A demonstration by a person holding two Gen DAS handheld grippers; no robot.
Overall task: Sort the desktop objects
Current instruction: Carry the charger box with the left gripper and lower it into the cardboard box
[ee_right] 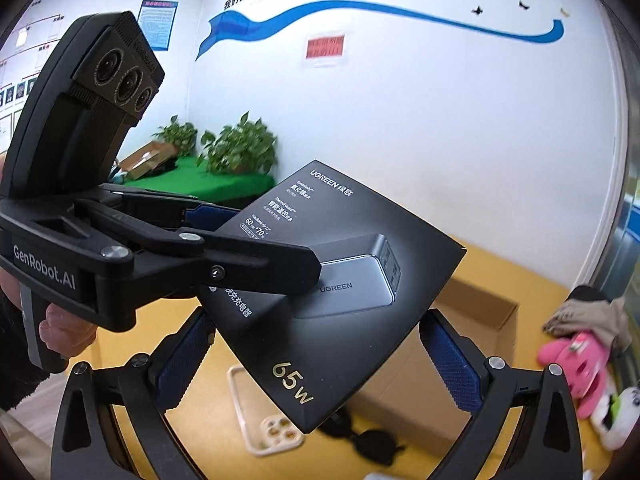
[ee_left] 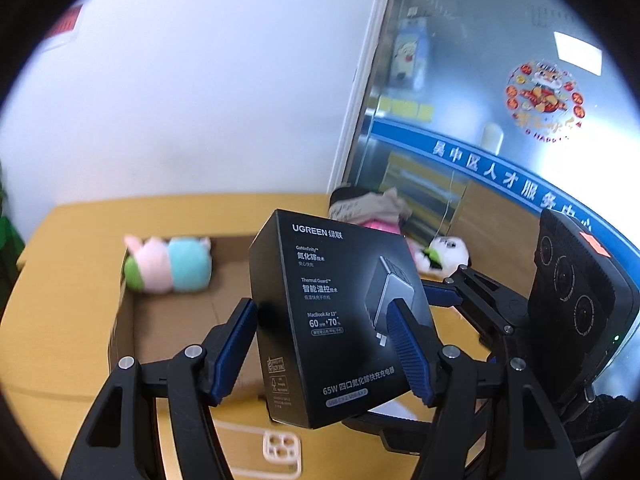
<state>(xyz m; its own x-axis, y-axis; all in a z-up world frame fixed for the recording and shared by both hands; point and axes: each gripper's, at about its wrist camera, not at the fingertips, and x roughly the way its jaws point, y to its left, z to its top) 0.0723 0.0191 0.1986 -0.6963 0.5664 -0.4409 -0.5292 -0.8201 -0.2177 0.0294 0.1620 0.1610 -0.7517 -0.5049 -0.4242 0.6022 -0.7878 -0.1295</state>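
Both tongs are built of matte black angular plastic arms, joined by silver round-headed screws. The left tongs (ee_left: 324,344) and the right tongs (ee_right: 320,360) are lined with ribbed blue pads (ee_left: 408,350). "GenRobot.AI" is printed in grey on one body, beneath a black housing with three round lenses (ee_right: 120,76).

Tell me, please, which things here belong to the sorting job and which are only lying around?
For the job: charger box held in the left gripper; open cardboard box; pastel plush toy inside it; phone case; dark glasses; pink plush toy.
Only around: potted plants; red window sticker; blue wall ribbon.
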